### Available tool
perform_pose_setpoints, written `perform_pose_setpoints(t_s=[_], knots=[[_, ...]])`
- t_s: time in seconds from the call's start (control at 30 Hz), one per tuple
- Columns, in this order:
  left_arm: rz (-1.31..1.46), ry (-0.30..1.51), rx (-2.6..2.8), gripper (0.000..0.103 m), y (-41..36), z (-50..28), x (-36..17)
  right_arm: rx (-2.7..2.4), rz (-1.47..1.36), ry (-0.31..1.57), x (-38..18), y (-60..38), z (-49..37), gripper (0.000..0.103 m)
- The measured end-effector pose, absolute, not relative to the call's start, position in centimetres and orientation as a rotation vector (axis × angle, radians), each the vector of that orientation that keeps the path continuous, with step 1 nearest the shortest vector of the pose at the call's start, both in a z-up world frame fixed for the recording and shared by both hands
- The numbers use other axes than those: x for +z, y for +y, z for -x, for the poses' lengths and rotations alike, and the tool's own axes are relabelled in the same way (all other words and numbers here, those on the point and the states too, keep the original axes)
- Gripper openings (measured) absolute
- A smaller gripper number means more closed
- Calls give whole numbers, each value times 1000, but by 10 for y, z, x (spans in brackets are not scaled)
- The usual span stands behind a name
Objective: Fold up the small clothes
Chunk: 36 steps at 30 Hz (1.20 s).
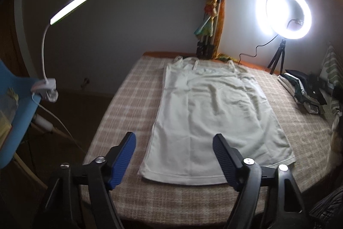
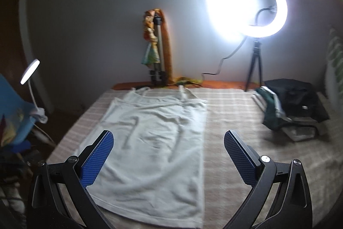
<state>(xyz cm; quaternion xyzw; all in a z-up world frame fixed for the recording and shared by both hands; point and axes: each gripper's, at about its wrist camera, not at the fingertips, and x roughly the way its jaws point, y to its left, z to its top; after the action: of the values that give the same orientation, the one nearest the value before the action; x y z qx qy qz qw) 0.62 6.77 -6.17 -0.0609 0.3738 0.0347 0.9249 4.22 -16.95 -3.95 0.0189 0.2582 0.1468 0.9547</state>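
Observation:
A white strappy top [image 1: 212,113] lies flat on the checked cloth of the table [image 1: 128,100], straps at the far end, hem towards me. My left gripper [image 1: 174,156] is open and empty, hovering above the top's near hem at its left corner. In the right wrist view the same top [image 2: 154,147] lies left of centre. My right gripper [image 2: 169,156] is open and empty, held above the top's right edge, with its left finger over the cloth and its right finger over the bare table [image 2: 235,121].
A pile of dark and green folded clothes [image 1: 304,89] sits at the right [image 2: 291,108]. A lit ring light on a tripod [image 1: 287,14] and a tripod wrapped in coloured cloth [image 1: 212,25] stand at the back. A clip lamp [image 1: 70,5] on a blue chair [image 1: 12,113] stands left.

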Motion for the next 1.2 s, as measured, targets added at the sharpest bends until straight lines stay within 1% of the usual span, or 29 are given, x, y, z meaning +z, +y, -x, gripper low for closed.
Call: perform_pose_setpoints(t_s=[0.03,0.07,0.13,0.17,0.2,0.23,0.27,0.33,0.43,0.5,0.57,0.7,0.77,0.83,1.0,1.2], knots=[[131,779,71,69,72,-7,-66,310,-25,526,-37,-162,-47,101],[139,793,70,68,75,-8,-71,320,-10,527,-35,-155,-53,98],[162,827,63,60,83,-11,-83,352,14,540,-30,-139,-66,94],[171,845,61,58,86,-12,-88,374,19,554,-28,-129,-76,94],[184,870,60,51,90,-14,-95,400,13,565,-27,-120,-86,93],[203,894,61,47,93,-16,-102,416,10,575,-26,-113,-93,87],[222,912,58,46,96,-17,-109,440,15,595,-26,-103,-103,80],[249,940,50,44,100,-20,-119,484,19,627,-28,-86,-116,77],[248,969,59,43,102,-25,-131,535,30,681,-35,-58,-136,70],[256,991,60,43,104,-27,-138,568,33,727,-41,-38,-152,65],[300,1023,55,40,108,-28,-146,597,38,772,-49,-20,-166,58],[346,1058,54,38,116,-30,-159,632,20,846,-67,7,-192,54],[349,1066,60,38,119,-33,-164,642,7,887,-78,21,-208,45],[371,1074,55,38,123,-35,-169,635,3,928,-89,33,-224,41],[412,1068,46,37,132,-40,-177,628,-23,996,-108,62,-263,39],[436,1057,29,29,136,-45,-179,605,32,1048,-130,104,-296,39]])
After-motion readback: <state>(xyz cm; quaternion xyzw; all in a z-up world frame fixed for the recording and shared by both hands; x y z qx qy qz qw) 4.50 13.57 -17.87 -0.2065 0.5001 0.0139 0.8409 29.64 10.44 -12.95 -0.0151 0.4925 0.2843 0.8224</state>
